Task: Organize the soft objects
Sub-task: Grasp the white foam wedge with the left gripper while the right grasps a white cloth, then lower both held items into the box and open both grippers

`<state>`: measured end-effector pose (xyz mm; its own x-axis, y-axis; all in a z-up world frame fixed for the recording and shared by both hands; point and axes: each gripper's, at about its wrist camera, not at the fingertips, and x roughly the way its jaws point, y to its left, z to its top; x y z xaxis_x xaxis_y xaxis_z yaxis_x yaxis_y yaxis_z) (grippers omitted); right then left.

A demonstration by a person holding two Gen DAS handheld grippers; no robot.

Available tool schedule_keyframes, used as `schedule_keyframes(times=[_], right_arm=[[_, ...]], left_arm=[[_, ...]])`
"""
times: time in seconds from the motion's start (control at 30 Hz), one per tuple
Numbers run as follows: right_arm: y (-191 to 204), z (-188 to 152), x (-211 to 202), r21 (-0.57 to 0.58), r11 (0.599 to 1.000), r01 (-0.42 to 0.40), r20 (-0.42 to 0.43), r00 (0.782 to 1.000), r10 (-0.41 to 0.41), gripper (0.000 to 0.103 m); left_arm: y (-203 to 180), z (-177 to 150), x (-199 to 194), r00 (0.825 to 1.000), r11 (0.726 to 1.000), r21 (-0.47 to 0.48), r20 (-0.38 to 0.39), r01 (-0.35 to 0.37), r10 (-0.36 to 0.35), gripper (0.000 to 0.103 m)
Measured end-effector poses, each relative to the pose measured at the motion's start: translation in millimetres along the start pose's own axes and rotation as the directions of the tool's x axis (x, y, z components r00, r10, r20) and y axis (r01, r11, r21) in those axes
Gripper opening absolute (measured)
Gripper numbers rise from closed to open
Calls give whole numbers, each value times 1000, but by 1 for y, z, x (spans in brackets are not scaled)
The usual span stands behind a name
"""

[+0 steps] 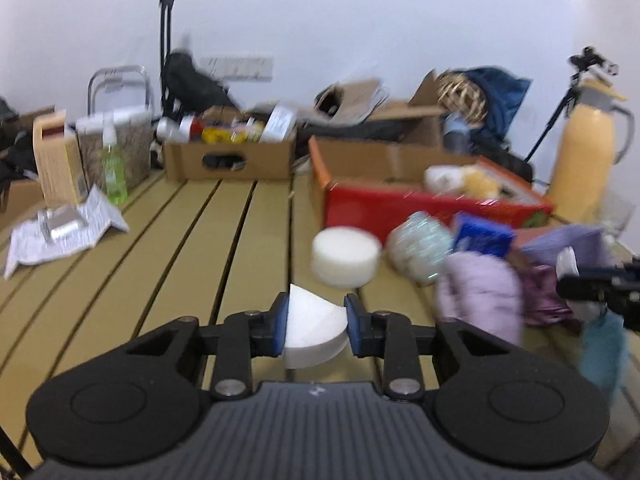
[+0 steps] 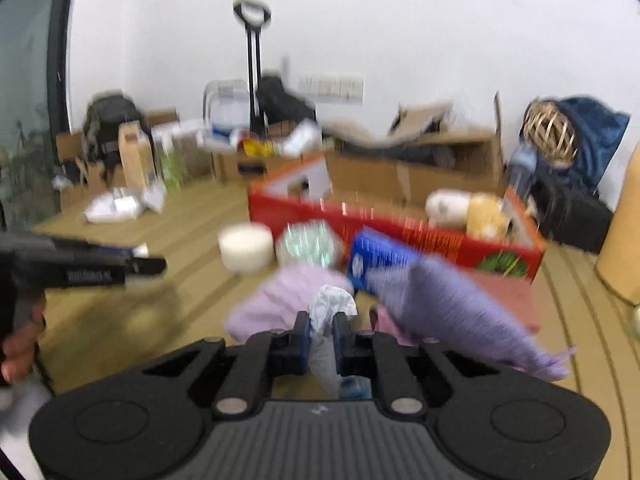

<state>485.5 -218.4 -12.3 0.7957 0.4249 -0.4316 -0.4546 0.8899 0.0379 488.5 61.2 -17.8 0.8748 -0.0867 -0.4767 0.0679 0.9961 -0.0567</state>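
The left hand-held gripper (image 1: 316, 326) clamps a white foam wedge (image 1: 314, 330); the right hand-held gripper (image 2: 321, 338) pinches a pale cloth (image 2: 330, 308), both probably bound for the red box (image 2: 400, 232) at centre right.

We are holding the left gripper (image 1: 316, 326) low in the frame's centre, its fingers (image 1: 280, 322) pinching something white. We are clamping the right gripper (image 2: 321, 338) nearly closed, also bottom centre. Our left hand (image 2: 18, 344) is showing at the right wrist view's left edge.

White wall (image 1: 360, 12), slatted wooden table (image 1: 160, 248)
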Motion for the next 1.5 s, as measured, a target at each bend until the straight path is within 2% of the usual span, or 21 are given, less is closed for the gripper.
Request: schedule_keyframes(times=[0.13,0.23,0.4,0.53,0.6,0.67,0.77,0.87,0.9,0.93,1.03,1.1,1.13,1.17,1.2,1.23,1.27,1.3,1.33,1.4,1.5], right_arm=[[12,10,-46,-22,999,-33,85,996,35,11],[15,13,-67,-21,999,-28,107,994,30,11],[2,17,-78,21,1000,-20,130,991,18,11],[-12,50,-67,-19,998,-52,149,987,55,11],[-28,79,-46,-14,994,-107,136,985,107,11],[-42,106,-15,-19,992,-124,113,986,125,12],[-67,147,55,-13,989,-145,46,988,146,12],[-101,177,141,76,985,-156,-55,985,161,12],[-109,182,166,100,984,-146,-81,985,154,12],[-118,185,197,114,985,-134,-115,983,146,12],[-139,187,266,142,983,-120,-187,972,145,12],[-154,184,302,201,973,-116,-215,963,160,16],[-159,181,313,219,969,-111,-222,962,160,17],[-166,176,325,245,965,-98,-231,960,156,22],[-171,172,333,266,960,-87,-236,960,152,37],[-175,166,337,283,957,-63,-234,963,132,44],[-182,159,338,319,947,-46,-225,966,123,60],[-190,151,337,366,929,-57,-214,966,144,64],[-196,146,336,409,909,-79,-204,963,175,64],[-204,140,329,473,876,-99,-165,966,198,64],[-200,146,316,452,887,-95,-152,972,182,64]], left_arm=[[-14,6,-34,998,1000,4,63,26,-26,31],[-23,9,-49,995,999,6,90,50,-50,31],[-29,17,-57,991,998,12,121,63,-64,31],[-33,61,-37,976,991,44,171,126,-132,31],[-35,94,-10,975,988,54,163,143,-150,31],[-40,127,28,978,987,72,144,141,-150,32],[-50,166,108,984,983,95,75,154,-162,34],[-55,184,196,989,984,106,-17,146,-145,34],[-56,187,220,992,986,119,-51,121,-115,34],[-55,188,238,994,991,102,-64,90,-84,34],[-53,193,279,992,993,92,-108,75,-64,35],[-52,191,300,985,995,94,-171,37,-21,36],[-51,190,307,980,996,88,-200,23,-5,41],[-49,190,308,980,996,86,-200,26,-8,51],[-48,190,307,984,995,91,-179,30,-13,53],[-47,188,303,989,995,100,-147,14,1,62],[-47,187,300,992,994,112,-127,12,3,66],[-48,187,299,992,994,109,-126,26,-12,66],[-48,186,298,991,993,109,-128,46,-32,66],[-55,187,299,992,988,148,-121,40,-22,66],[-58,189,291,995,986,163,-98,33,-18,66]])
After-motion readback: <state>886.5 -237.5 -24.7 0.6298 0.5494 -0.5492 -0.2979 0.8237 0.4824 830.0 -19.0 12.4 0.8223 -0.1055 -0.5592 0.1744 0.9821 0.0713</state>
